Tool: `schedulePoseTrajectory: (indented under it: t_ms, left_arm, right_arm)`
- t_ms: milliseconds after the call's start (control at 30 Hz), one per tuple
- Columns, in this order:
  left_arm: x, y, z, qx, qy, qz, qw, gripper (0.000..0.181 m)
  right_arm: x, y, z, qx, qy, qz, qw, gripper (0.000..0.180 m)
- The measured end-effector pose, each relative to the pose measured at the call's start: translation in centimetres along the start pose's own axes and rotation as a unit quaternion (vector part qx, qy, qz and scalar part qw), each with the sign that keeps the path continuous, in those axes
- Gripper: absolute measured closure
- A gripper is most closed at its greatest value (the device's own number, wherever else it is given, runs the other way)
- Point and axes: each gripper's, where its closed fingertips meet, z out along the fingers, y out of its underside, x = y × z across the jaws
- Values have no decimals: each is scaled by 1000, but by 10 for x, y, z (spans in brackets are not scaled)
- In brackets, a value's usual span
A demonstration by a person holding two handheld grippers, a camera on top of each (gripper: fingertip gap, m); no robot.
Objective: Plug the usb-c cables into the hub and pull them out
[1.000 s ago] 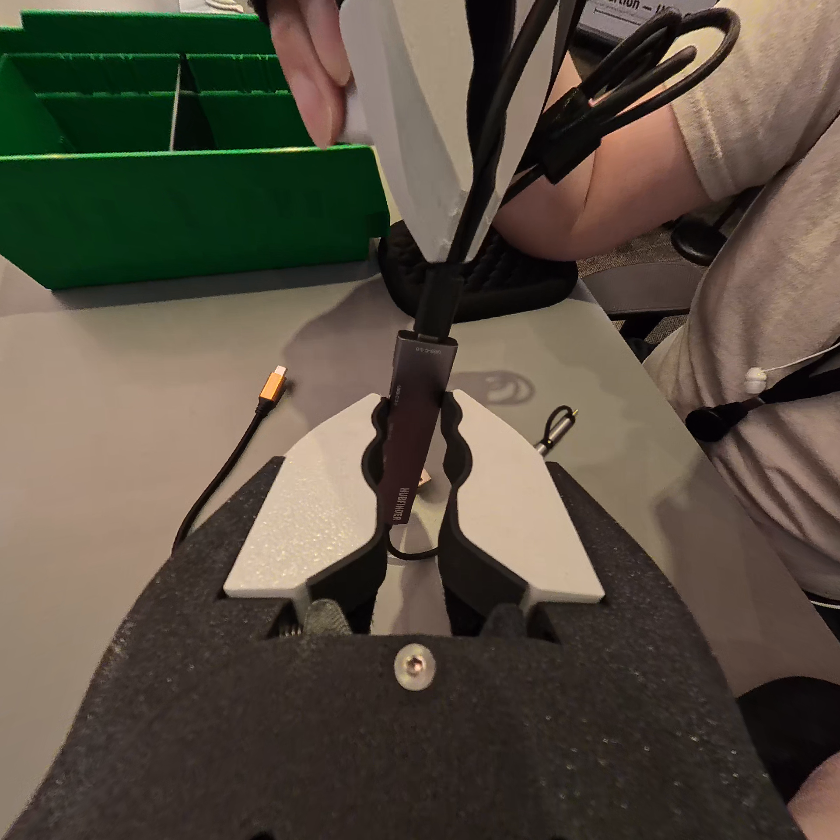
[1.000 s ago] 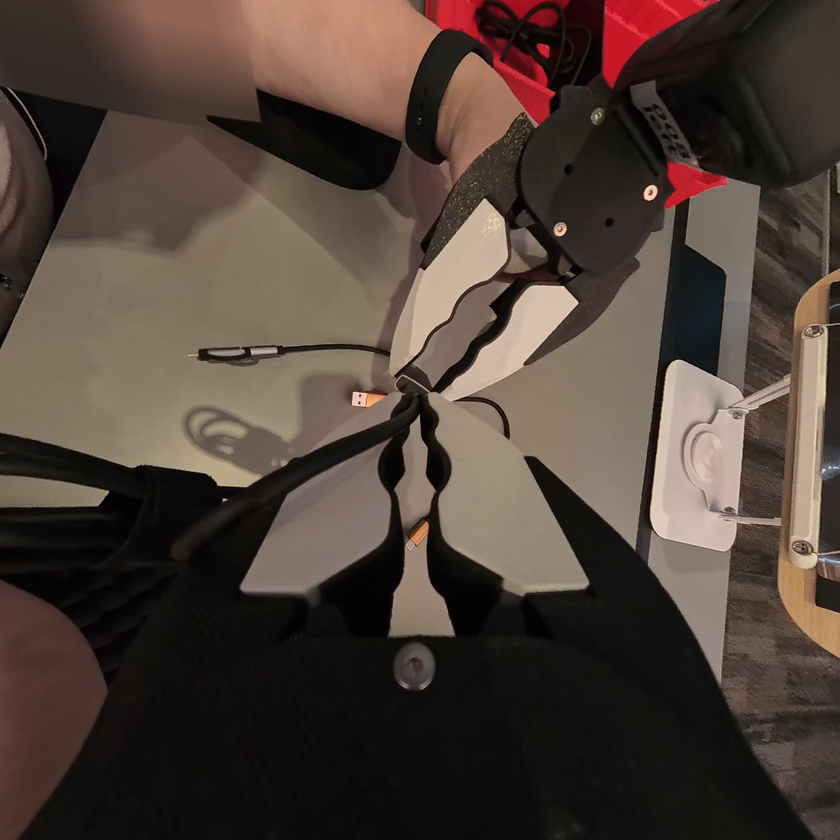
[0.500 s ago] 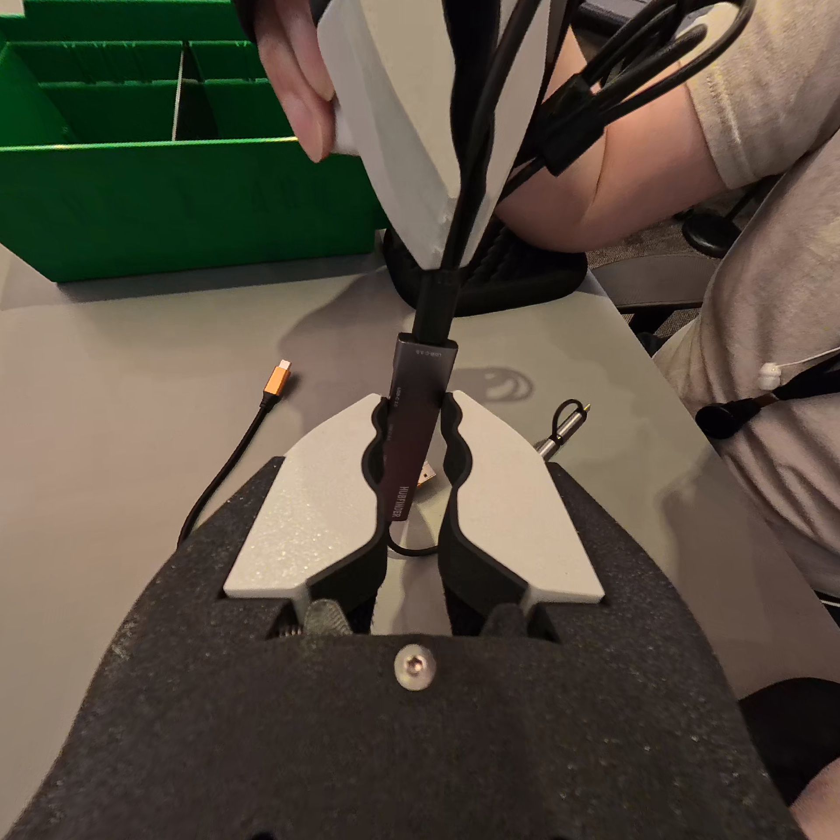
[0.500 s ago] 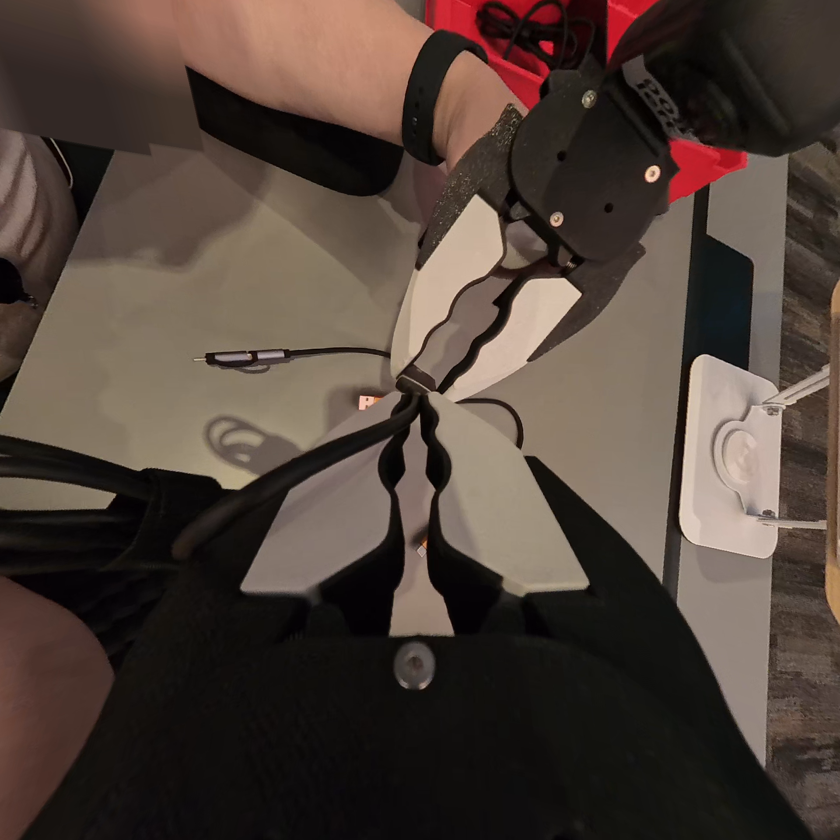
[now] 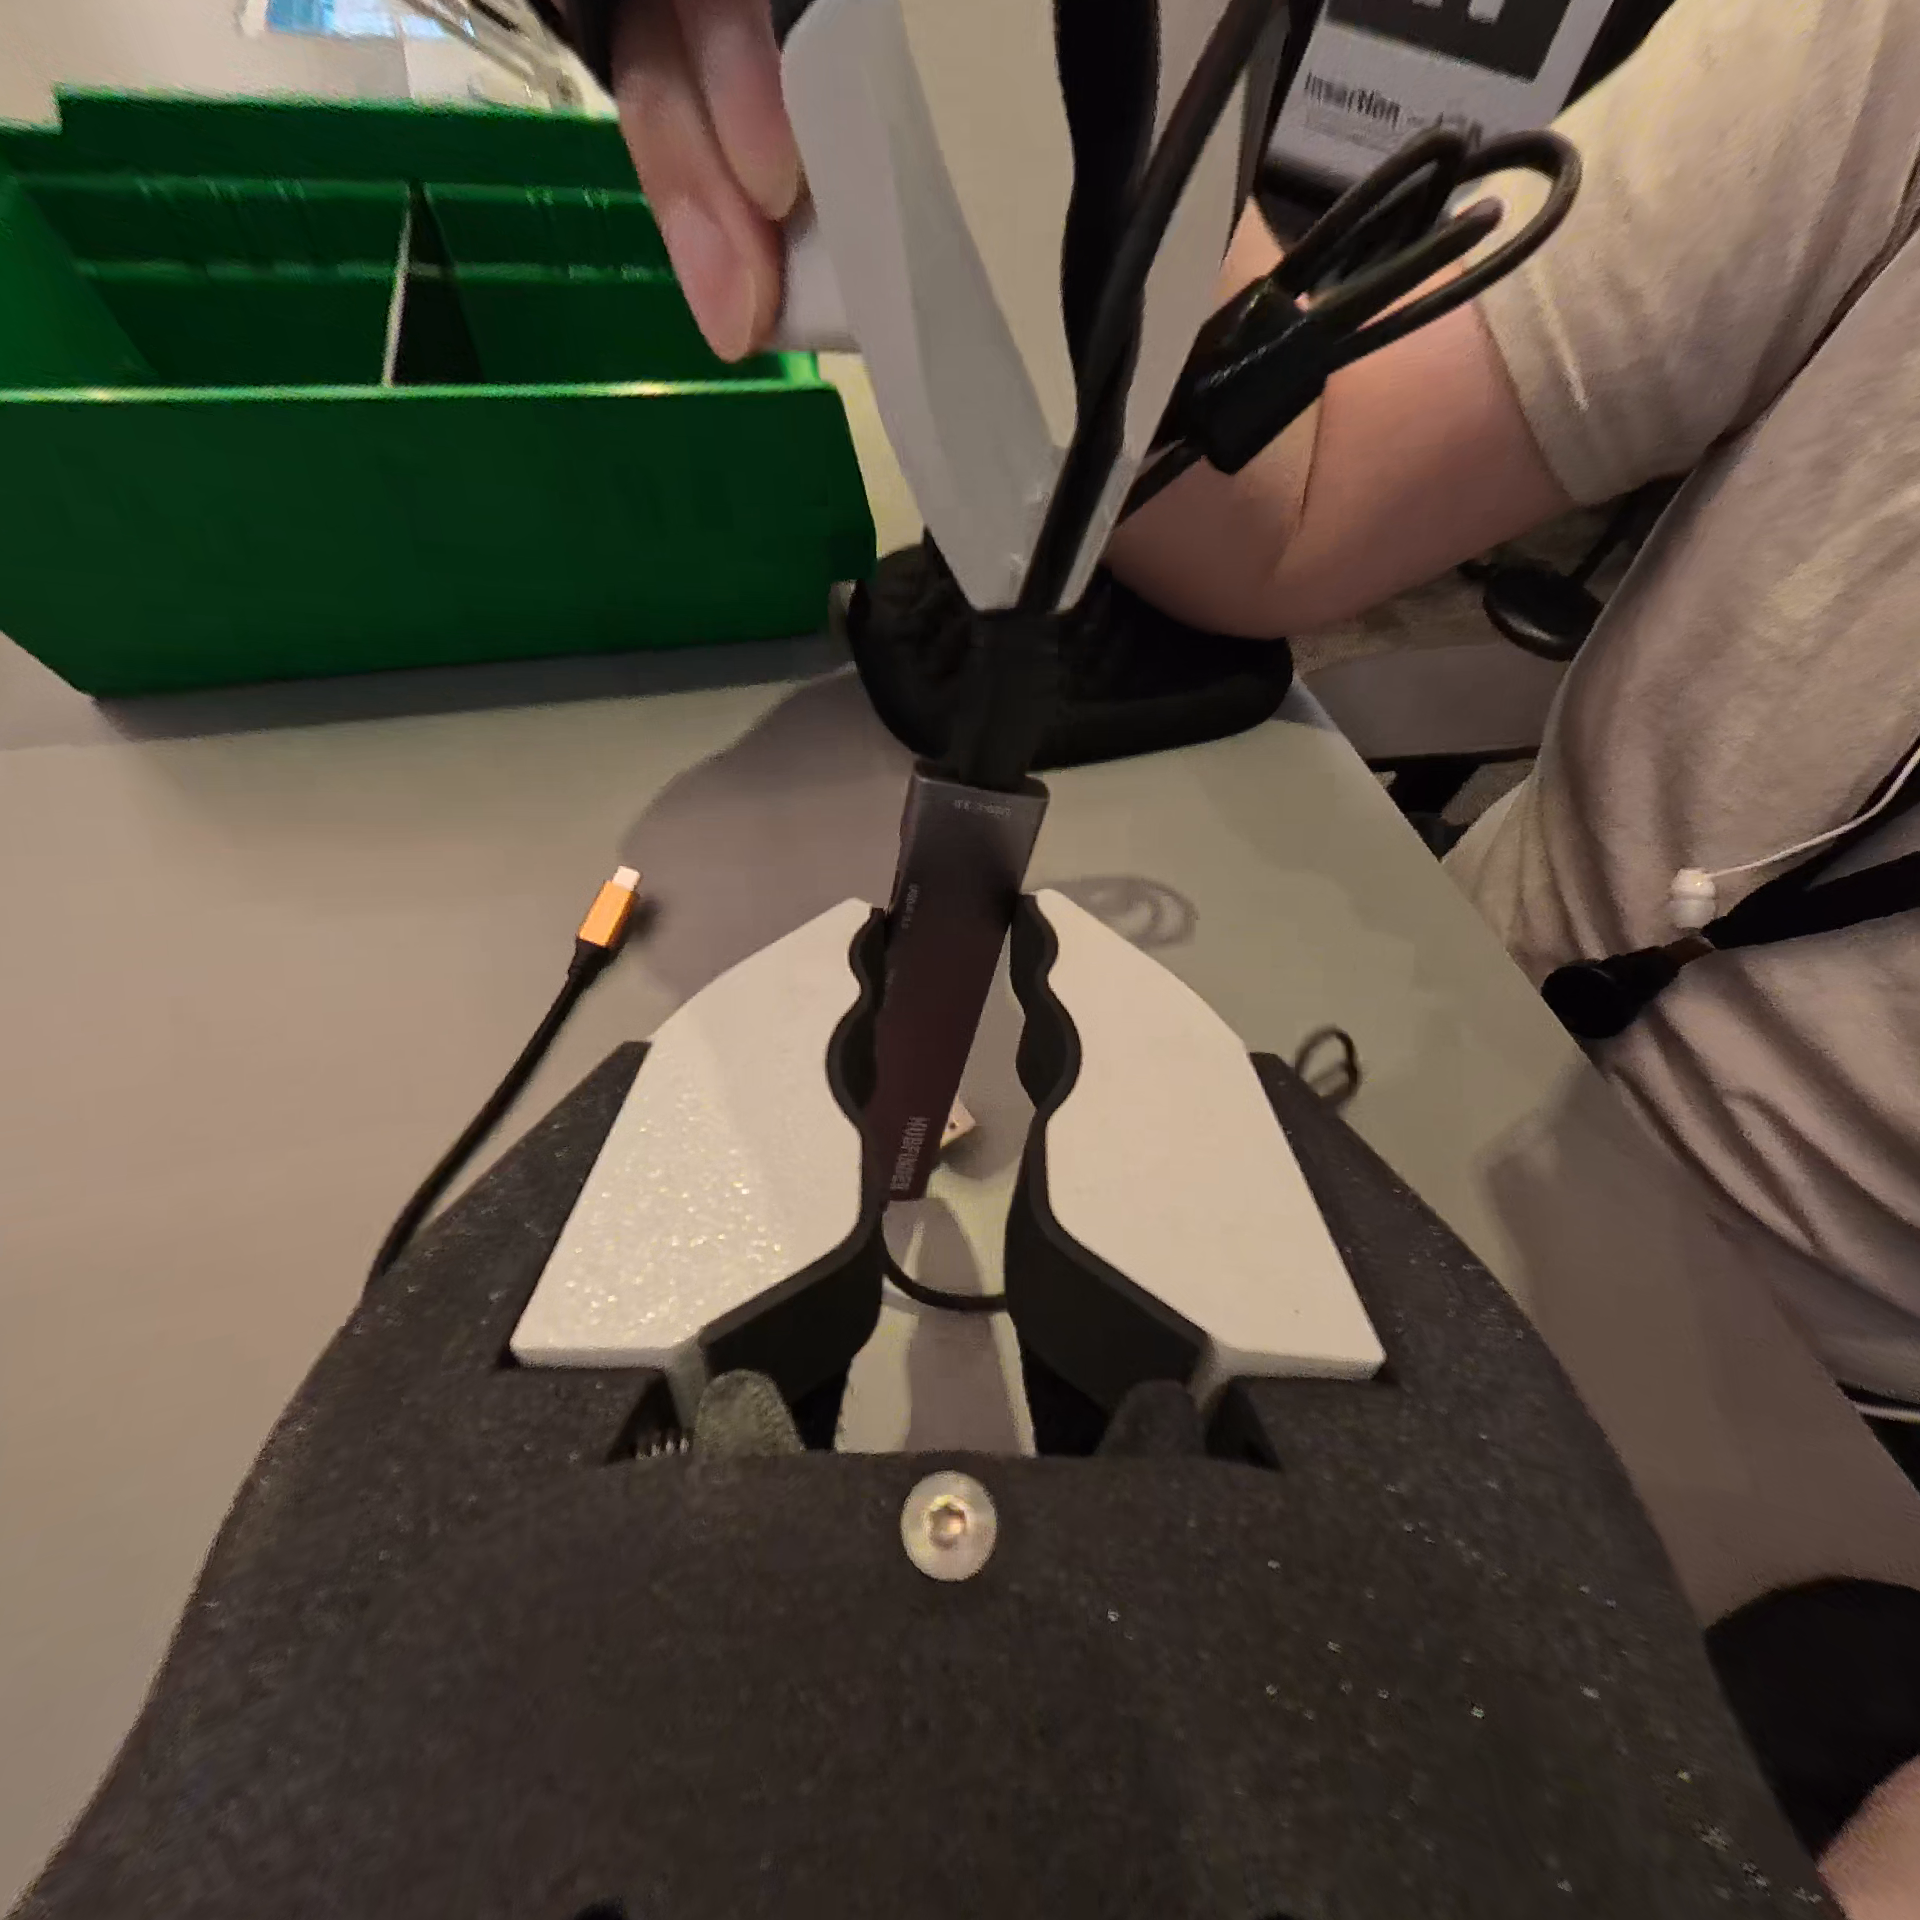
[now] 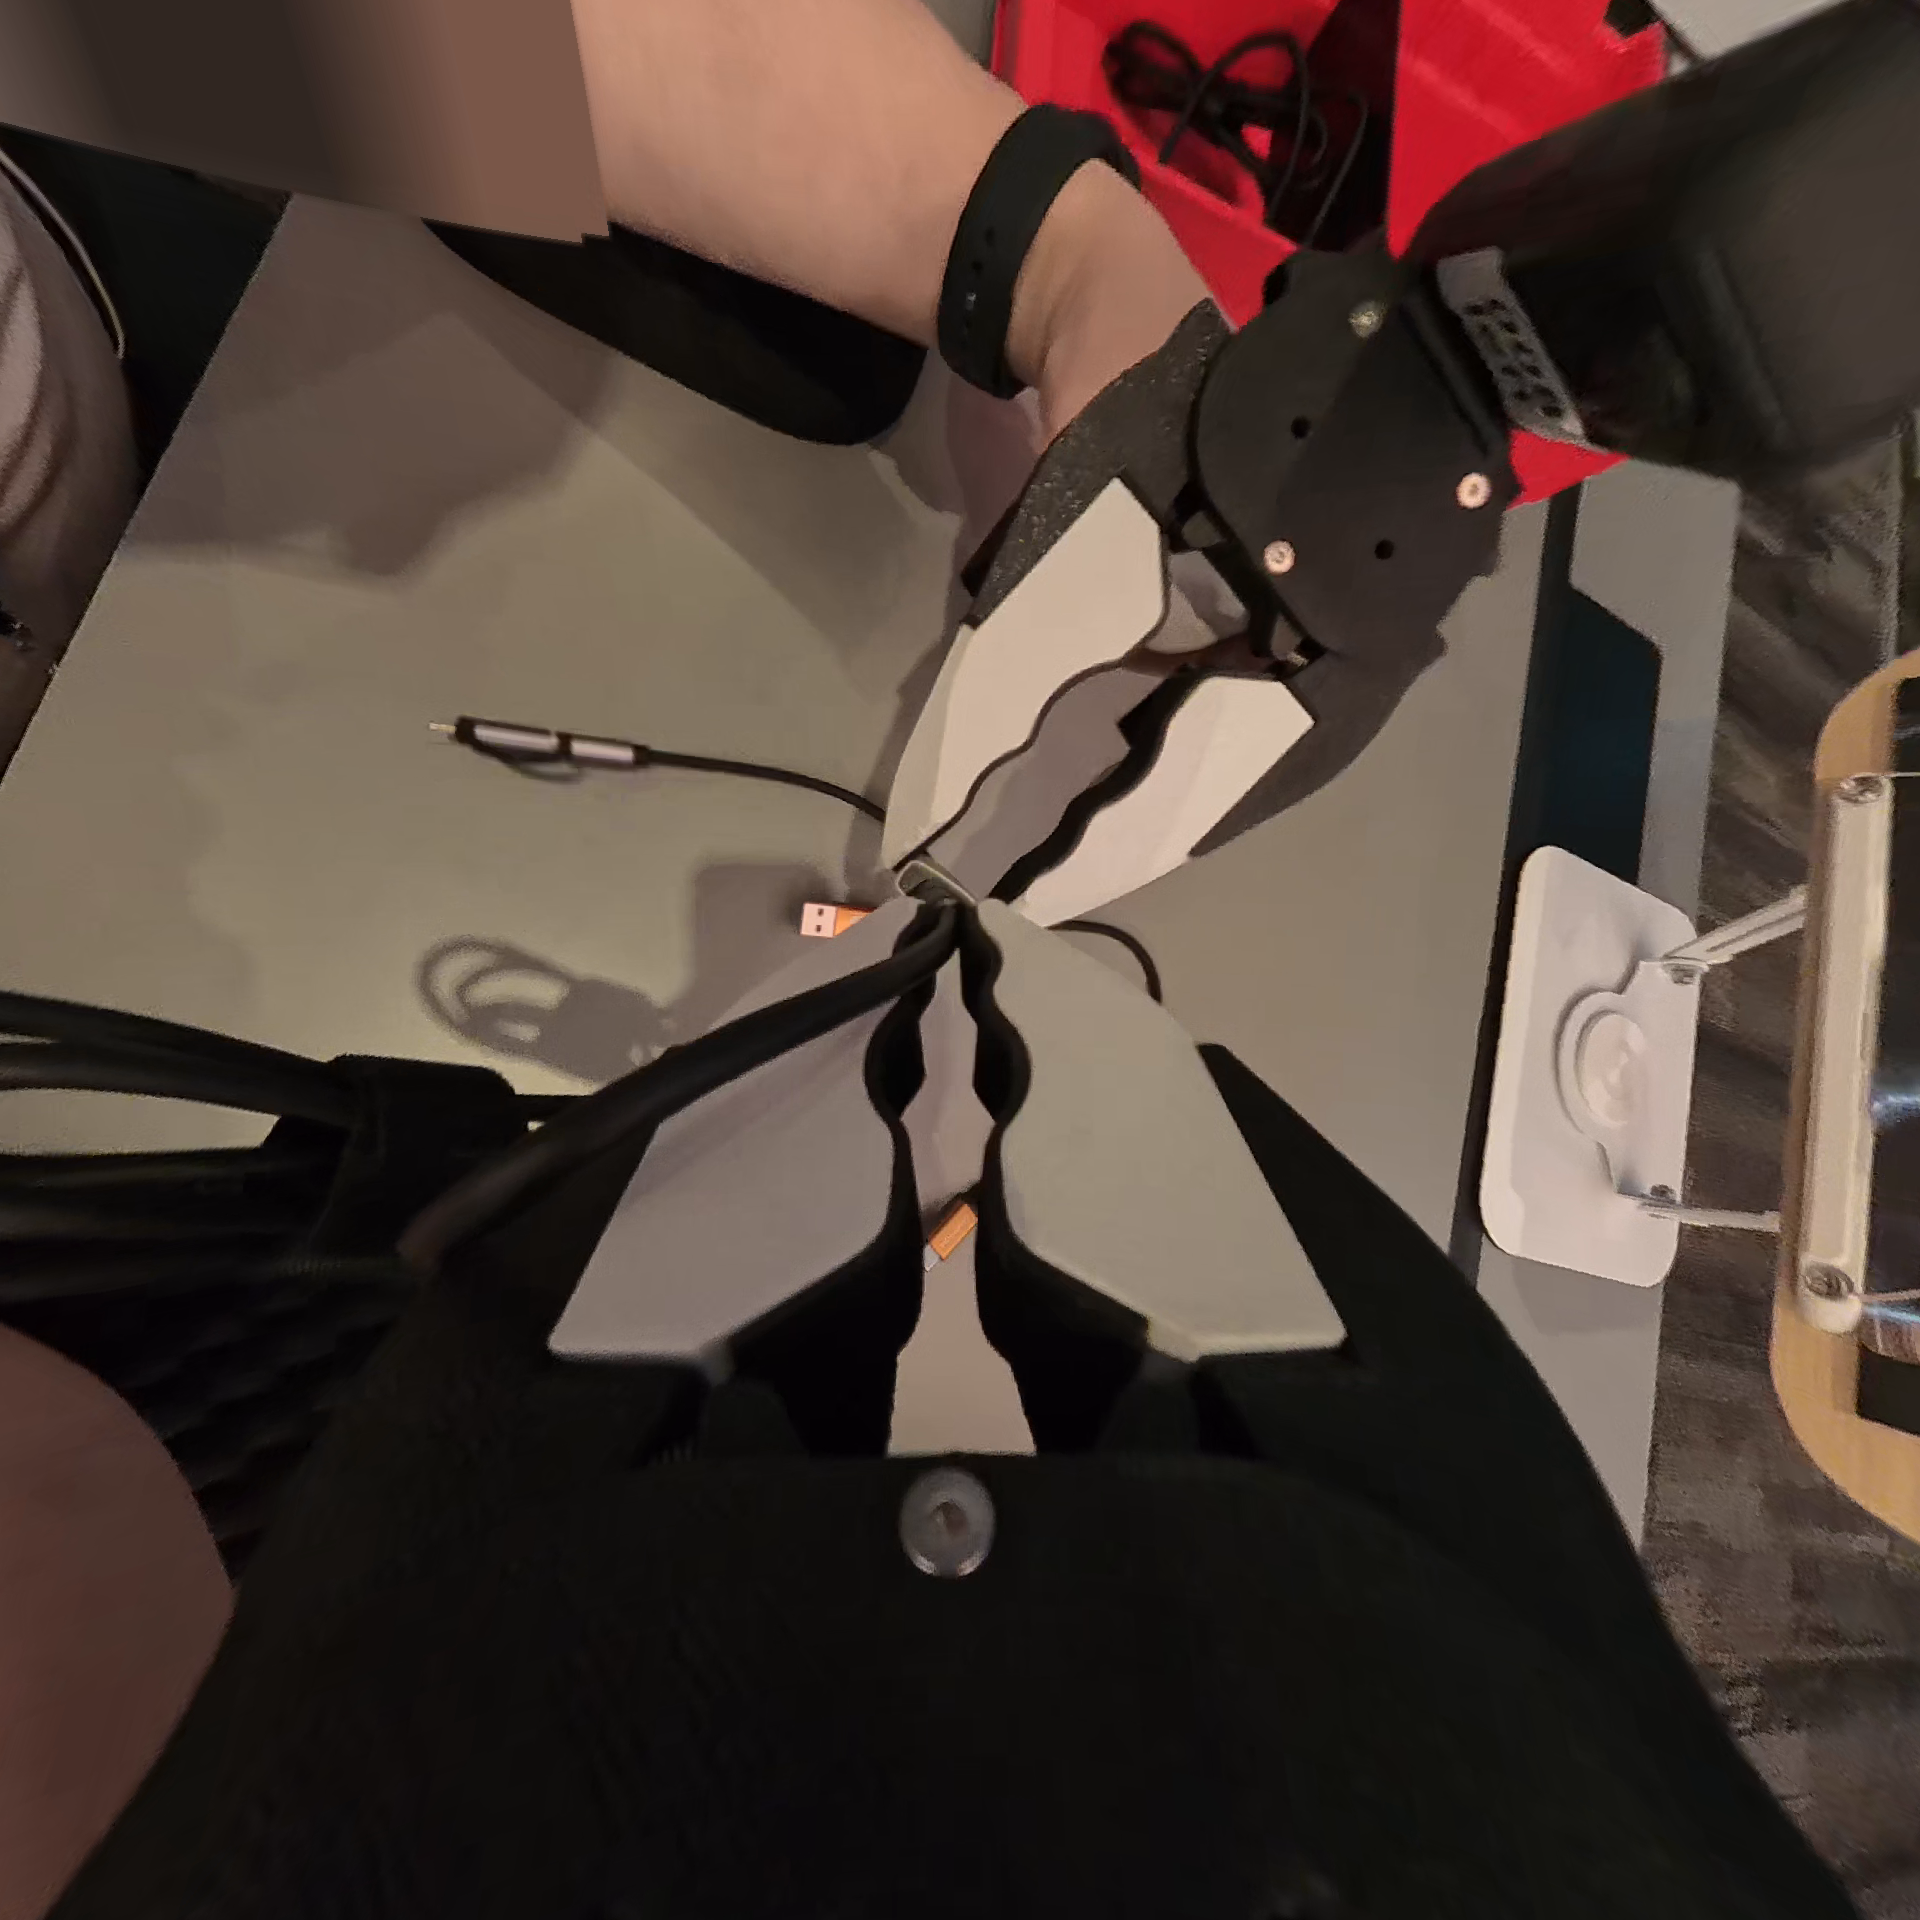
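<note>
My left gripper [image 5: 948,925] is shut on the dark grey hub [image 5: 951,987] and holds it upright, slightly tilted, above the grey table [image 5: 260,987]. My right gripper [image 6: 951,920] comes from above, shut on the black plug [image 5: 1003,717] of a thick black cable; the plug sits in the hub's top end. The cable's tied coil [image 5: 1351,291] hangs beside the right gripper. In the right wrist view the hub's end [image 6: 928,878] shows just past my fingertips, with the left gripper [image 6: 1039,790] beyond.
An orange-tipped USB-C cable [image 5: 608,920] lies on the table at left. A cable with grey plugs [image 6: 551,743] and an orange USB-A plug [image 6: 826,920] lie below. A green bin [image 5: 416,499] and black pad [image 5: 1143,675] stand behind; a red bin [image 6: 1247,125] and white stand [image 6: 1590,1060] are nearby. The tips of one gripper are about 5 cm away from the tips of the other.
Both grippers keep their hold, and the plug stays in the hub. The pair has shifted slightly over the table.
</note>
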Motion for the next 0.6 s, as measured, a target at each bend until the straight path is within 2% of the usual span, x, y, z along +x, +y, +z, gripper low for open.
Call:
schedulePoseTrajectory:
  t_ms: [100,167,267,367,500,600]
  left_arm:
    - [-7,-5,3,17,-18,-15,1000,155]
    - [-8,-9,8,37,-19,-23,999,141]
    - [-17,-3,16,17,-68,-20,997,121]
    - [-31,5,22,-13,-154,2,988,124]
    - [-53,9,14,-17,-281,21,959,131]
    - [-63,8,5,-21,-341,23,940,131]
  right_arm:
    - [4,8,-4,-8,12,10,1000,174]
    - [7,11,-1,-15,13,17,1000,174]
    - [11,14,1,-18,18,24,999,174]
    - [17,20,1,-26,29,42,998,174]
    - [31,28,0,-25,52,71,996,174]
    - [42,32,4,-23,68,93,993,175]
